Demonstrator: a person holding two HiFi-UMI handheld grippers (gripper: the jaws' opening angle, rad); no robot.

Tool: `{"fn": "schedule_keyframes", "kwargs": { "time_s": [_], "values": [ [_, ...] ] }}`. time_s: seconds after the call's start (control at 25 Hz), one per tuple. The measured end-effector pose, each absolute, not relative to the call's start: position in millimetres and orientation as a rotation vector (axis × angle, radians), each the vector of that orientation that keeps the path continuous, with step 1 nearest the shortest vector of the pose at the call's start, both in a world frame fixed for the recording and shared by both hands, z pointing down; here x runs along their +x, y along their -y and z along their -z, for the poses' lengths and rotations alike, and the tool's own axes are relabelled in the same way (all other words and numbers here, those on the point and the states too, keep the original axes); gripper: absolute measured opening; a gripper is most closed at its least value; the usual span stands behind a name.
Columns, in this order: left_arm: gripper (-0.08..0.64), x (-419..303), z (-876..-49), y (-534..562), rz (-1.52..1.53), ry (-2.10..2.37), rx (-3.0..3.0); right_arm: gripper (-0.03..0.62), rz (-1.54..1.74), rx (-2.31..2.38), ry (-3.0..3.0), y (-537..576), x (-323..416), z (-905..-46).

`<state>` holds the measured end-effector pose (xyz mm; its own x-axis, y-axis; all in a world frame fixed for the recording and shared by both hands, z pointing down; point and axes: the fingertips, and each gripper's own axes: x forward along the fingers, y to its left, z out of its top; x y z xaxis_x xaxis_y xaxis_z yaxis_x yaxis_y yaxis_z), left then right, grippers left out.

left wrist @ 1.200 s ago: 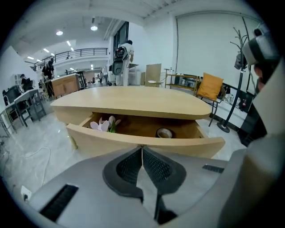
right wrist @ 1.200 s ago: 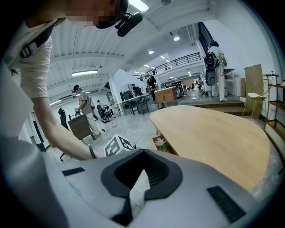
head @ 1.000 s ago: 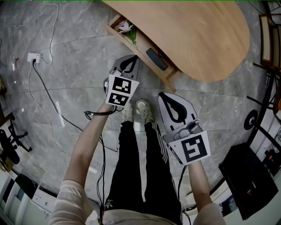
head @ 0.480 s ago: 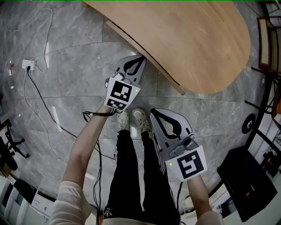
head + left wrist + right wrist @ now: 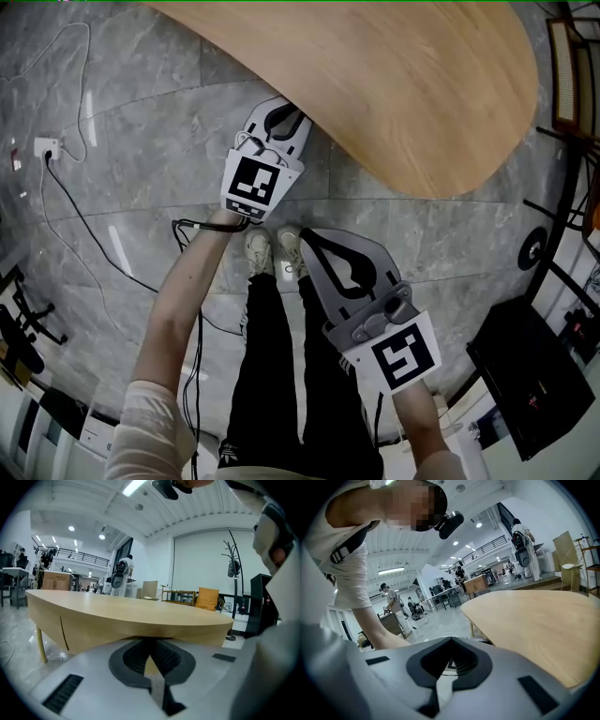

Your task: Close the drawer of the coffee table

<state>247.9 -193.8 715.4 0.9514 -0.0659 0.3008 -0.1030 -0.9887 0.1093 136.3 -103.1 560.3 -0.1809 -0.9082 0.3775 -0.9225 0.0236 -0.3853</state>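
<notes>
The oval wooden coffee table [image 5: 422, 84] fills the upper right of the head view. No drawer sticks out from under its top there. In the left gripper view the drawer front [image 5: 108, 630] lies flush in the table's side, with a thin seam at its left end. My left gripper [image 5: 294, 116] is shut and empty, and its tips [image 5: 150, 641] rest against that front under the top's edge. My right gripper [image 5: 307, 236] hangs shut and empty over the floor near the person's shoes [image 5: 272, 253], apart from the table; in its own view [image 5: 451, 640] the table top lies to the right.
A white socket [image 5: 45, 147] with a black cable [image 5: 94, 244] lies on the grey stone floor at the left. A black case [image 5: 530, 375] stands at the lower right, a chair [image 5: 567, 66] at the upper right. A table leg [image 5: 41, 644] shows at the left end.
The drawer stood open with things in it a second ago; it slid in and now is out of sight under the top. My left gripper moved with it toward the table. The right drifted left.
</notes>
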Motion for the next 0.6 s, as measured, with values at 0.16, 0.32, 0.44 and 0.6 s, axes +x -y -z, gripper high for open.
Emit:
{"fn": "schedule_keyframes", "kwargs": {
  "time_s": [0.16,0.32,0.44,0.6],
  "values": [
    [0.009,247,-717,194,-0.490,0.131,2.979,0.006,-0.871,2.006,2.227,111,136,-556],
    [0.008,248,-721,194,-0.608,0.120,2.966,0.006,-0.838,1.979,2.237,114,134,-550],
    [0.009,239,-719,189,-0.661,0.201,2.847,0.006,-0.812,1.986,2.225,117,133,-543],
    [0.009,213,-685,175,-0.641,0.296,2.785,0.006,-0.761,2.015,2.213,125,137,-518]
  ]
}}
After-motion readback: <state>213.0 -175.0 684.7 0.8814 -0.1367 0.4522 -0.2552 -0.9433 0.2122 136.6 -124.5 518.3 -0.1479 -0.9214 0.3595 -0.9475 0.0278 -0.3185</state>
